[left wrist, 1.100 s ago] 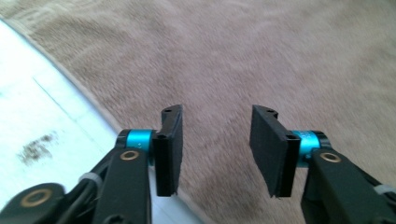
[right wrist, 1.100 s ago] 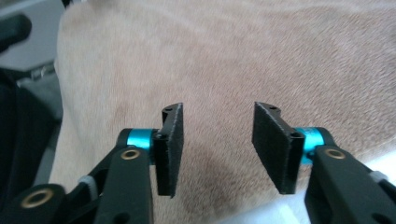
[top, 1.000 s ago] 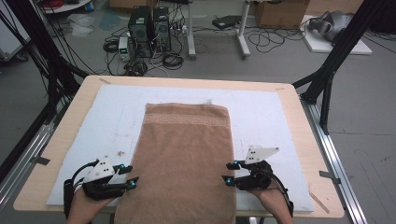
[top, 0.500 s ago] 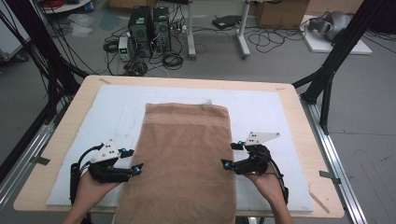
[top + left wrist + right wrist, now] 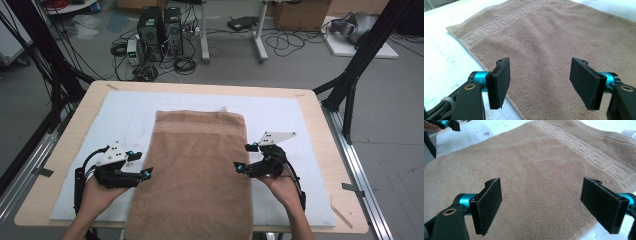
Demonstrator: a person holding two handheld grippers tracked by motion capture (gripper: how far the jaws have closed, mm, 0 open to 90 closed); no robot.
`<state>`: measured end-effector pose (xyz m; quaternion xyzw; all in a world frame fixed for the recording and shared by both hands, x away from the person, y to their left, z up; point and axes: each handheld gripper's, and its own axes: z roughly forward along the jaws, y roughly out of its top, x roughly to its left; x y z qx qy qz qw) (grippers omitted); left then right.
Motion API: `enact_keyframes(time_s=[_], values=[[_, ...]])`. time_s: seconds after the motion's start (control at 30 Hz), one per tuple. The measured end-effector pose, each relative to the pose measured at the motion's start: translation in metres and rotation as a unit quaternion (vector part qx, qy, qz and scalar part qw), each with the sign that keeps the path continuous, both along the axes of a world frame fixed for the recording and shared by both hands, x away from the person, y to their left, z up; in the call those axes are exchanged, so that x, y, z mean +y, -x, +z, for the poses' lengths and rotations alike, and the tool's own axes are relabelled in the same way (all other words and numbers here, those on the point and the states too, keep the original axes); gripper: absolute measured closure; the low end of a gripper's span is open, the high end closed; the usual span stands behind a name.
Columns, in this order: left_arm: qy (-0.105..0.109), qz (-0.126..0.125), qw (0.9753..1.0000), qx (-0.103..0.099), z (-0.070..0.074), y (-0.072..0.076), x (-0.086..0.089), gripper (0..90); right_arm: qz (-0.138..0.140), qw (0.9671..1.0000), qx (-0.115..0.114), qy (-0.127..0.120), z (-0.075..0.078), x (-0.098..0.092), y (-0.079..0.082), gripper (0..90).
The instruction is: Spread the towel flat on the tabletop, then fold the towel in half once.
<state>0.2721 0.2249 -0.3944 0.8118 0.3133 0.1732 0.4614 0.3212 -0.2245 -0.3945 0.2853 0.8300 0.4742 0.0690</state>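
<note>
Your left tongs [image 5: 146, 173] and right tongs [image 5: 239, 167] have slid up, wide open, to the brown towel [image 5: 197, 165] edges mid-frame, probably readying a fold.

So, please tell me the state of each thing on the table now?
Brown towel: spread flat, near end hanging over the table edge, not gripped.
Left hand-held gripper: open, at the towel's left edge.
Right hand-held gripper: open, at the towel's right edge.
White mat: flat under the towel.
</note>
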Motion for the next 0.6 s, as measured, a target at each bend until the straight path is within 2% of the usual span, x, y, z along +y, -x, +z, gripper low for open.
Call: enact_keyframes(time_s=[0.1,0.37,0.6], values=[[-0.005,0.000,1.0000,0.002,0.001,-0.001,0.001,33.1,0.002,1.0000,-0.002,0.004,0.000,0.000,0.000,16.5],[-0.003,0.005,1.0000,0.004,0.000,-0.004,0.002,32.6,0.003,1.0000,0.003,0.008,-0.001,0.000,0.000,16.5],[0.000,0.009,1.0000,0.004,0.003,-0.011,0.004,32.8,0.004,0.9999,-0.003,0.013,0.002,-0.001,-0.001,16.5]])
